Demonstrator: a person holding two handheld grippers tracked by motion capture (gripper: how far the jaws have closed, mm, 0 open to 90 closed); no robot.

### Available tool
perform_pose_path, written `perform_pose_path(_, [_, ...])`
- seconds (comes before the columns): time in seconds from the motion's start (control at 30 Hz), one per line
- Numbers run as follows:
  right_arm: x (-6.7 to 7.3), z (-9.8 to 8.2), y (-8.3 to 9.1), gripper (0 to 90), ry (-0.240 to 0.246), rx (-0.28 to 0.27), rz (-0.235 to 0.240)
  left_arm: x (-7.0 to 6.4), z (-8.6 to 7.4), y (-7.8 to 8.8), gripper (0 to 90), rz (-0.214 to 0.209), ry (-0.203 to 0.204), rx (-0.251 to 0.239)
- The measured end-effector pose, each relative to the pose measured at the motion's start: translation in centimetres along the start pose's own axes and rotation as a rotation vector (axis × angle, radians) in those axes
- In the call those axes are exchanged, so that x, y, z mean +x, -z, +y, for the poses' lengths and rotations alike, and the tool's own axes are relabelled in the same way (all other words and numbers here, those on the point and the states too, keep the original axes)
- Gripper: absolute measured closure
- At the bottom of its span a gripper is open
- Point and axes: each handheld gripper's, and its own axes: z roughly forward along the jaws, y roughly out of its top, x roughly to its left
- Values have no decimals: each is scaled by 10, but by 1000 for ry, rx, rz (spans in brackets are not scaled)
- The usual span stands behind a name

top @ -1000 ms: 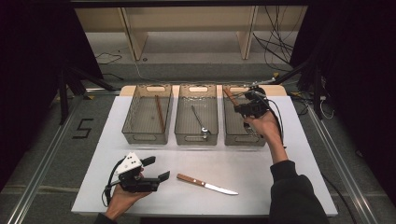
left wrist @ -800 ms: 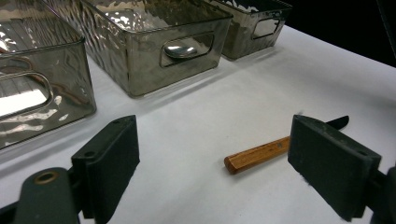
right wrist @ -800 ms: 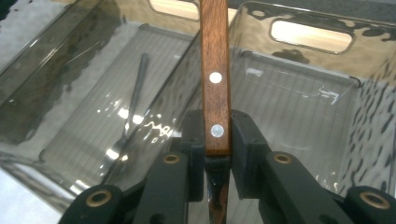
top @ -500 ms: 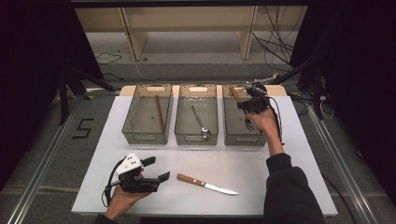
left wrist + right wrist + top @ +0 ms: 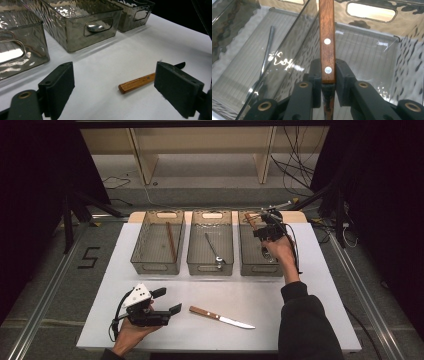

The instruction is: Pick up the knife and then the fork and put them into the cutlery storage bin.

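Wooden riveted handle, clamped in right tool

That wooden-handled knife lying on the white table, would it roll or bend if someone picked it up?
Probably neither. The knife lies flat, and its handle looks flat-sided, so rolling seems unlikely. The slim metal blade looks stiff. It probably feels light, with the smooth blade slipperier than the wood.

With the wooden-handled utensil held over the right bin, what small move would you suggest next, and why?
Probably lower it a little further and then open the jaws: the right gripper clamps the wooden handle above the right bin, not yet resting on its floor.
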Motion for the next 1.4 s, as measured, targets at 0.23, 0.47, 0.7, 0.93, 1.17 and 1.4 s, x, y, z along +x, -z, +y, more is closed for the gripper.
perform_pose_path(0.23, [-2, 0, -5, 773, -16, 7, -6, 0, 0, 0, 163, -1, 0, 0])
perform_pose_path(0.47, [-1, -1, -9, 769, -21, 17, -9, 0, 0, 0, 163, -1, 0, 1])
perform_pose_path(0.7, [1, -2, -14, 759, -17, 41, -15, 0, 0, 0, 163, -1, 1, 2])
perform_pose_path(0.93, [4, -2, -12, 573, -15, 36, 2, 0, 0, 0, 162, -3, 2, 4])
perform_pose_path(1.17, [16, -3, 7, 460, 50, -4, 31, 0, 0, 0, 162, 1, 0, 2])
perform_pose_path(1.4, [48, -20, 42, 384, 193, -79, 153, 0, 0, 0, 163, 2, 0, 0])
